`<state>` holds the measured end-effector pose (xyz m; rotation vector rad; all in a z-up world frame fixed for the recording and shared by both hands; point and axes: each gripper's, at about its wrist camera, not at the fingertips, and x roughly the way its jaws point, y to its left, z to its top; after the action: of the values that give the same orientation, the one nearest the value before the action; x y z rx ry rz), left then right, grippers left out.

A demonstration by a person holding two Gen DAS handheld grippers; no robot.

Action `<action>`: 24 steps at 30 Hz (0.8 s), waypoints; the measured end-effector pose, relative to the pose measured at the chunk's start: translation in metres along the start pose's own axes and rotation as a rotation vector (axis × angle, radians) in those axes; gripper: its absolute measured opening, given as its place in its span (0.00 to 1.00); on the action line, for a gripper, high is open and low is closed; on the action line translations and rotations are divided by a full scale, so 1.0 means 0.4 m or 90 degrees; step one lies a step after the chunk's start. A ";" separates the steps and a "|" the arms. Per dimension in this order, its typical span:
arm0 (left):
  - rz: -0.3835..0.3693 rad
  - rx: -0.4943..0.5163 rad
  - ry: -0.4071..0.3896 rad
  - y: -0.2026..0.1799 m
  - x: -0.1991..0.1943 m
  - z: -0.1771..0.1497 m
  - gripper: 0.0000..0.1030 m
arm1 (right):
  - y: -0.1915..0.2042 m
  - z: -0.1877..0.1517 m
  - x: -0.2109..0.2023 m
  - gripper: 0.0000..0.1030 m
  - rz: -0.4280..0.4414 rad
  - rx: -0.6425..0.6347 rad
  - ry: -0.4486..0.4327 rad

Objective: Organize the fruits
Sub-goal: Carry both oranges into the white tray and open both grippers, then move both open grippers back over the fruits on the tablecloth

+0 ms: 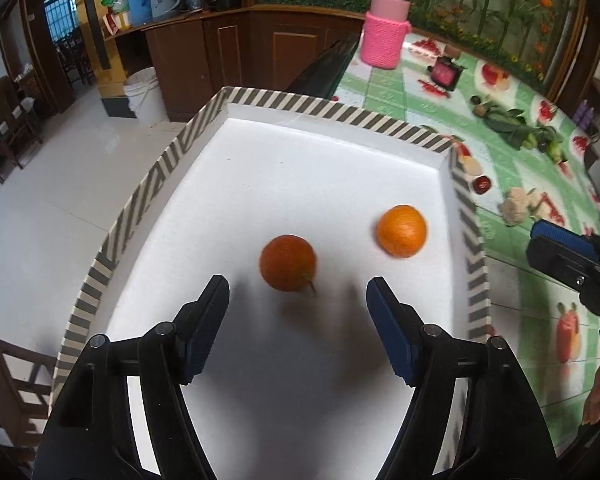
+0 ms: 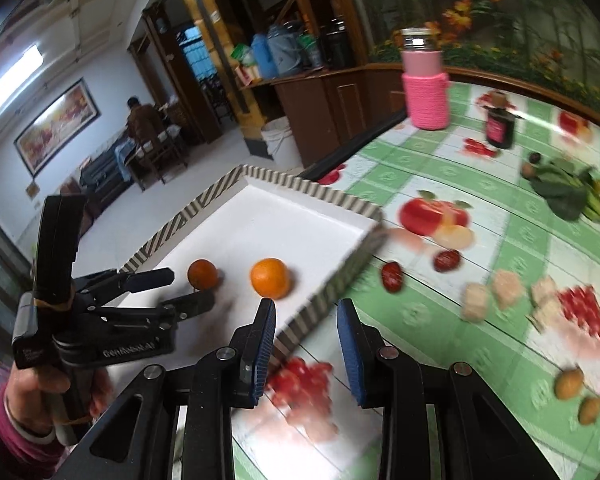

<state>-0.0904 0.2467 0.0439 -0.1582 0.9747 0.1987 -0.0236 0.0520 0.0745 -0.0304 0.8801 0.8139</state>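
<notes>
Left gripper [image 1: 298, 292] stood open above the striped tray [image 1: 466, 216]; darker orange [image 1: 287, 263] and brighter orange [image 1: 401, 231] lay inside, apart. Right gripper [image 2: 306, 308] hung open, empty, over the tablecloth [image 2: 420, 168].

Blurred tabletop fruits [image 2: 392, 275] beside tray [image 2: 332, 284]

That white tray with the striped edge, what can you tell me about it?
The tray is shallow and rectangular, white inside, with a low rim of grey and cream diagonal stripes; it looks like cardboard. It lies flat at the edge of the green fruit-print tablecloth, holding two oranges, apart from each other.
</notes>
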 end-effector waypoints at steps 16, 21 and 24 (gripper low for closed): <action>-0.091 0.074 -0.072 -0.189 -0.102 -0.021 0.70 | -0.188 -0.172 -0.218 0.30 -0.120 0.096 -0.039; -0.134 0.098 -0.064 -0.286 -0.097 -0.035 0.70 | -0.245 -0.225 -0.271 0.30 -0.153 0.125 -0.039; -0.147 0.119 -0.054 -0.345 -0.089 -0.045 0.70 | -0.281 -0.254 -0.282 0.30 -0.170 0.142 -0.034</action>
<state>-0.0915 0.1055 0.0696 -0.0887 0.8773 -0.0977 -0.0605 -0.1320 0.0532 0.0671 0.8902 0.4630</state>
